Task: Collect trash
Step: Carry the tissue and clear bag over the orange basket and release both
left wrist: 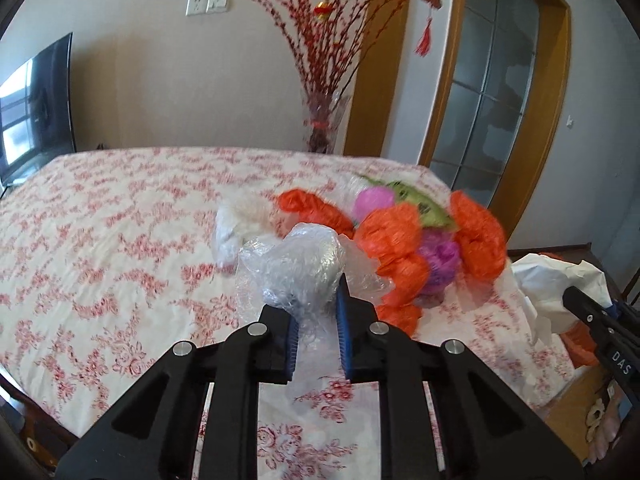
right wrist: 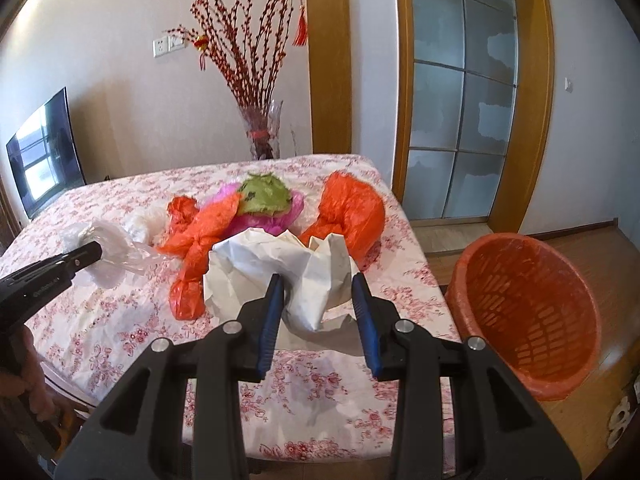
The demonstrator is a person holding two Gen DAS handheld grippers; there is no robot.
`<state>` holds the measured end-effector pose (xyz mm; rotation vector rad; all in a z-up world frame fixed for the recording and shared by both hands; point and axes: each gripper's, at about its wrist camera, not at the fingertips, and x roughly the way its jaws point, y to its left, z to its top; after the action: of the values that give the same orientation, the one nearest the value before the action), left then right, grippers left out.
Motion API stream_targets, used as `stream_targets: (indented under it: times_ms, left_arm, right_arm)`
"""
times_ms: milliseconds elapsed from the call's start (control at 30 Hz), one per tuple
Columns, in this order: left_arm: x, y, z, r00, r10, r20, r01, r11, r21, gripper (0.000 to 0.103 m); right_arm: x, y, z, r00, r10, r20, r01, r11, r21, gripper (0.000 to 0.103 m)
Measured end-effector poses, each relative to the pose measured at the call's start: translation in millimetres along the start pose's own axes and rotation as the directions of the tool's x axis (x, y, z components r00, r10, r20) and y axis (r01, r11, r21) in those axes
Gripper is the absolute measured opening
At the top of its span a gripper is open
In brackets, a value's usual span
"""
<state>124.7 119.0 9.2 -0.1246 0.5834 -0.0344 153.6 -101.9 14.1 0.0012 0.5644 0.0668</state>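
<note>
My left gripper [left wrist: 316,300] is shut on a crumpled wad of clear plastic wrap [left wrist: 296,264] and holds it over the flowered tablecloth [left wrist: 100,248]; the wad also shows in the right wrist view [right wrist: 106,244]. My right gripper [right wrist: 318,292] is closed around a crumpled white paper [right wrist: 280,268], which also shows in the left wrist view [left wrist: 556,284]. Behind lie orange plastic bags [right wrist: 348,212], pink-purple bags [left wrist: 438,258], a green wad [right wrist: 266,196] and a white plastic bag [left wrist: 230,228]. An orange trash basket [right wrist: 528,312] stands on the floor right of the table.
A vase of red branches [right wrist: 262,136] stands behind the table's far edge. A TV [left wrist: 32,108] is at the left wall. A wood-framed glass door [right wrist: 464,88] is at the right. The table's right edge [right wrist: 432,280] borders the basket.
</note>
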Motion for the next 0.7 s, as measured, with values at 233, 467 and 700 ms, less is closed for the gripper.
stream_targets:
  times_ms: [233, 467, 700]
  left_arm:
    - [-14.4, -27.1, 9.1, 0.998, -0.065, 0.027, 0.064, 0.998, 0.023, 0.016]
    - [-11.9, -75.2, 13.0, 0.988, -0.15, 0.023, 0.148, 0.986, 0.072, 0.016]
    - [8.9, -136.6, 11.5, 0.969, -0.247, -0.017, 0.247, 0.961, 0.127, 0.016]
  right_arm:
    - [-16.8, -20.4, 3.6, 0.998, -0.042, 0.039, 0.041, 0.999, 0.029, 0.035]
    - [-26.4, -57.1, 1.0, 0.986, -0.159, 0.059, 0.154, 0.985, 0.081, 0.035]
    - [-34.2, -109.4, -4.5, 0.945, -0.322, 0.057, 0.31, 0.939, 0.151, 0.035]
